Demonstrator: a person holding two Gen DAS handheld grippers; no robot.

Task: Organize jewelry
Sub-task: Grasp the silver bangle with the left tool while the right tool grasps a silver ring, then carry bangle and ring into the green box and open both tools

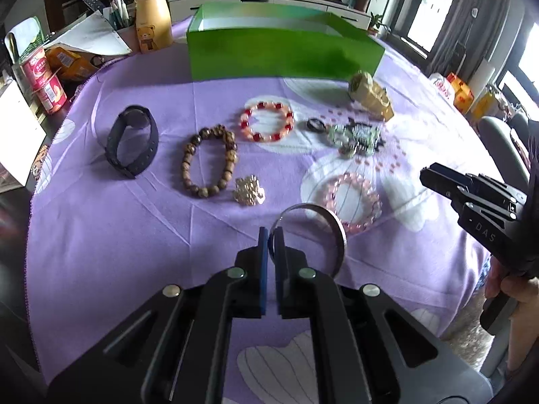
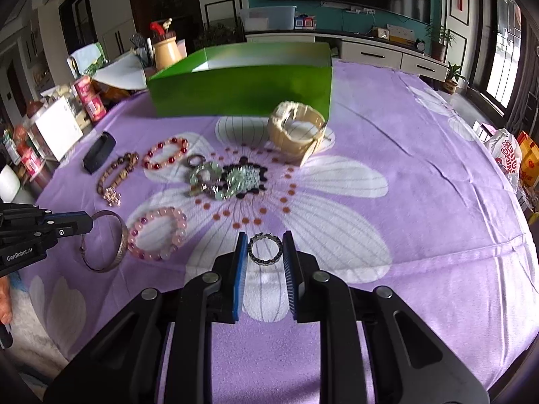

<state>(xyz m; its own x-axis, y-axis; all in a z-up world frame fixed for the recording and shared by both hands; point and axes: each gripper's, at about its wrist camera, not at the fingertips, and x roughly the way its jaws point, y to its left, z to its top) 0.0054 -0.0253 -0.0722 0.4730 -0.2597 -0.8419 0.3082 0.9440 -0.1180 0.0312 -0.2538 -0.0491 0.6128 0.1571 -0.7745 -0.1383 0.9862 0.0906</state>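
Pinching the rim of a thin silver metal bangle (image 1: 323, 222), the left gripper (image 1: 271, 235) has its blue-padded jaws almost together on the band, with the far side of the hoop near the front edge of the purple flowered tablecloth (image 1: 101, 242); black housing on this tool reads "GenRobot.AI" in the right wrist view. Beside it the right gripper (image 2: 263, 247), marked "DAS" on its side in the left wrist view, has its jaws narrowed around a small dark beaded ring (image 2: 264, 247), both pads against the ring's sides, over a white petal of the cloth's print. Just beyond the bangle lies a pale pink bead bracelet (image 1: 345, 200), touching or nearly touching it. Farther in toward the cloth's middle sit a small gold openwork piece (image 1: 249, 190), a brown wooden bead bracelet (image 1: 209, 161), a red and peach bead bracelet (image 1: 266, 121), a tangle of green and dark beaded jewelry (image 1: 357, 134) and a black wristband (image 1: 131, 141) standing on edge. A cream-coloured chunky watch (image 2: 296, 128) rests just in front of an open bright green cardboard box (image 1: 283, 50) near the far edge. Off the cloth's far left corner stand red labelled cans (image 1: 43, 80), print too small to read, and a tan bear-printed jar (image 1: 151, 23).
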